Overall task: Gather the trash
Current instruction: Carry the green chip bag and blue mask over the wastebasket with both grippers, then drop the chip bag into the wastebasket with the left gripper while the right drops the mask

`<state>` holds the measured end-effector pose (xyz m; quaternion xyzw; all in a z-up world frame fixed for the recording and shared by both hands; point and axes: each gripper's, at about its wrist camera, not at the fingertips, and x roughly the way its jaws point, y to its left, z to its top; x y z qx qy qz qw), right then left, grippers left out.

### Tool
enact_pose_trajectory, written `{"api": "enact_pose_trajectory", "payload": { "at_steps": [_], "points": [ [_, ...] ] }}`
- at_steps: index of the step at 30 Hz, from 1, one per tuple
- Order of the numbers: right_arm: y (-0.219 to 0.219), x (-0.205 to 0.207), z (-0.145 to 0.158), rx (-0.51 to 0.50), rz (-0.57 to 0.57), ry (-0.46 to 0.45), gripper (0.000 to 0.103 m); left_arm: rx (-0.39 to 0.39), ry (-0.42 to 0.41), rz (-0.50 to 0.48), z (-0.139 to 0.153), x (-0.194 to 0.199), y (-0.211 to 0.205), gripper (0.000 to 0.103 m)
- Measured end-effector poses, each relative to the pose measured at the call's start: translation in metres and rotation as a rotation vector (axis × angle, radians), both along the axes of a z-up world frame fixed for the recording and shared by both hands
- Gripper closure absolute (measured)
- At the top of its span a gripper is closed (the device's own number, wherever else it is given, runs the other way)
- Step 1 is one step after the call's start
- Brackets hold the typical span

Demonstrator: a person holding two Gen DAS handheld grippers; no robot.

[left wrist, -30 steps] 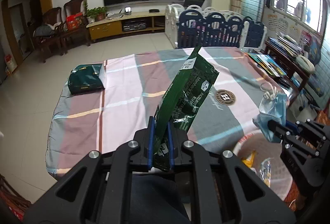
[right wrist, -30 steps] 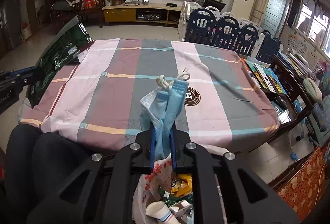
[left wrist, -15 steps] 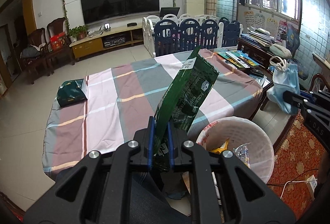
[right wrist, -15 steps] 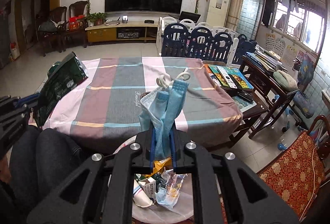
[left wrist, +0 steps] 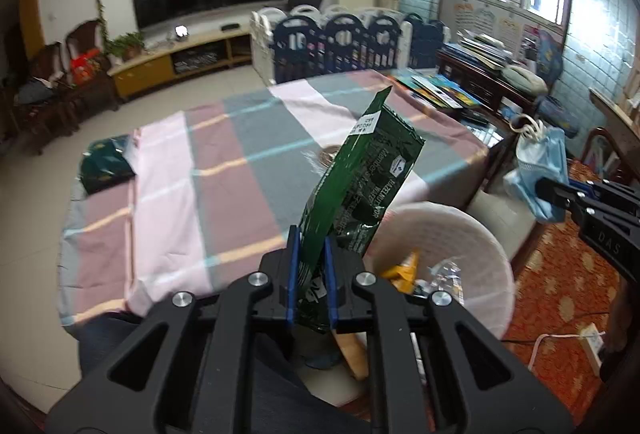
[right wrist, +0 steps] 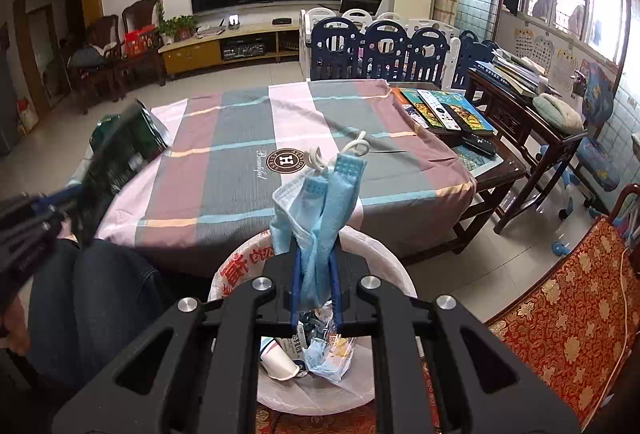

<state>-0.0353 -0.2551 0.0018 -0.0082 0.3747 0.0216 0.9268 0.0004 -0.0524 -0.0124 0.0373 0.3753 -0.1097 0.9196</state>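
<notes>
Left wrist view: left tool (left wrist: 311, 276) pinches green packet (left wrist: 360, 186), hiding its base; right tool (right wrist: 316, 288) pinches mask (right wrist: 320, 210).

We see a glossy green foil wafer packet (left wrist: 356, 190), its film creased and catching light, pinched by the left gripper (left wrist: 311, 274) of matt black plastic with smooth blue pads (left wrist: 293, 274) and shiny metal screw heads. The right gripper (right wrist: 316, 290), of the same matt black plastic, clamps a soft, pale blue non-woven face mask (right wrist: 320, 210) with white elastic loops. Near us the white trash bin (right wrist: 384, 262) wears a thin, translucent, crinkled plastic liner. The tablecloth (right wrist: 240, 162) is matt woven cloth. At right, the side table (right wrist: 516, 126) is dark polished wood, and the rug (right wrist: 568, 310) is patterned red textile.
</notes>
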Motion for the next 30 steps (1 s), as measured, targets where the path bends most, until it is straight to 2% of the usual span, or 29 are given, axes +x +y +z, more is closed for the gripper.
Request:
{"api": "enact_pose_trajectory", "payload": {
  "at_steps": [4, 10, 17, 22, 27, 29, 30],
  "points": [
    [-0.016, -0.006, -0.009, -0.002, -0.020, 0.014, 0.090, -0.018, 0.068, -0.111, -0.016, 0.006, -0.029, 0.090],
    [-0.044, -0.011, -0.026, 0.050, -0.060, 0.049, 0.090, 0.036, 0.154, -0.217, -0.051, 0.014, -0.077, 0.090],
    [-0.065, -0.015, -0.039, 0.101, -0.089, 0.078, 0.090, 0.107, 0.225, -0.253, -0.091, 0.023, -0.112, 0.090],
    [-0.069, -0.015, -0.047, 0.110, -0.095, 0.098, 0.090, 0.094, 0.288, -0.259, -0.112, 0.033, -0.122, 0.089],
    [-0.070, -0.014, -0.050, 0.115, -0.094, 0.107, 0.090, 0.085, 0.308, -0.272, -0.117, 0.034, -0.124, 0.088],
    [-0.070, -0.014, -0.051, 0.115, -0.095, 0.113, 0.090, 0.085, 0.303, -0.273, -0.116, 0.033, -0.123, 0.080],
    [-0.070, -0.013, -0.052, 0.115, -0.094, 0.117, 0.090, 0.086, 0.296, -0.272, -0.113, 0.033, -0.122, 0.065]
  ]
}}
